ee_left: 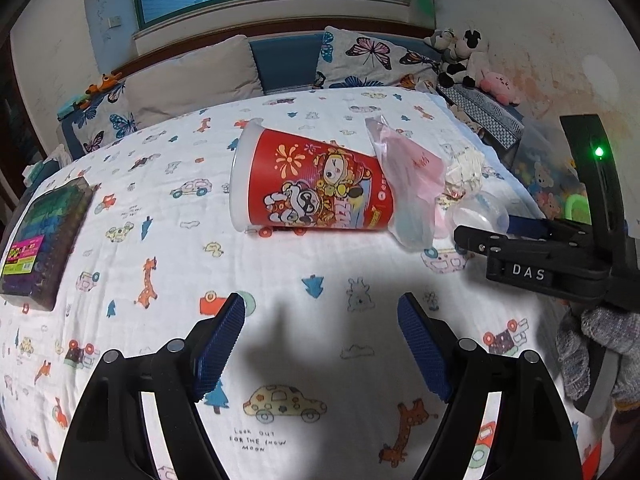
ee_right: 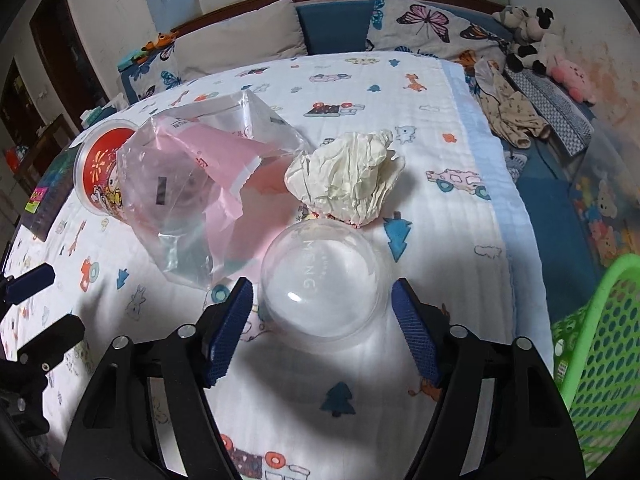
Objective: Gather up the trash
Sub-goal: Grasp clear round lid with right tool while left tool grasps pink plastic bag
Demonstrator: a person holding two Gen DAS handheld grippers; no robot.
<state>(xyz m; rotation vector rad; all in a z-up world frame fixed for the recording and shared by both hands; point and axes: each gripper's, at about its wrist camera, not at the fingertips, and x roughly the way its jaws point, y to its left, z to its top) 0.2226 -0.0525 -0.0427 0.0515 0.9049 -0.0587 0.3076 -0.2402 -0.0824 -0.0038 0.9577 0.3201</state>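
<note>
Red cup [ee_left: 316, 184] on its side, mouth pointing left, both tongs [ee_left: 320, 344] [ee_right: 322, 330] open, right astride clear dome lid [ee_right: 324, 284]

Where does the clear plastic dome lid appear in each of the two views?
Left wrist view: the clear plastic dome lid lies at right of centre, beside the right gripper.
Right wrist view: it sits low in the centre, between the open jaws.
Shared landmark: the red printed paper cup lying on its side.
</note>
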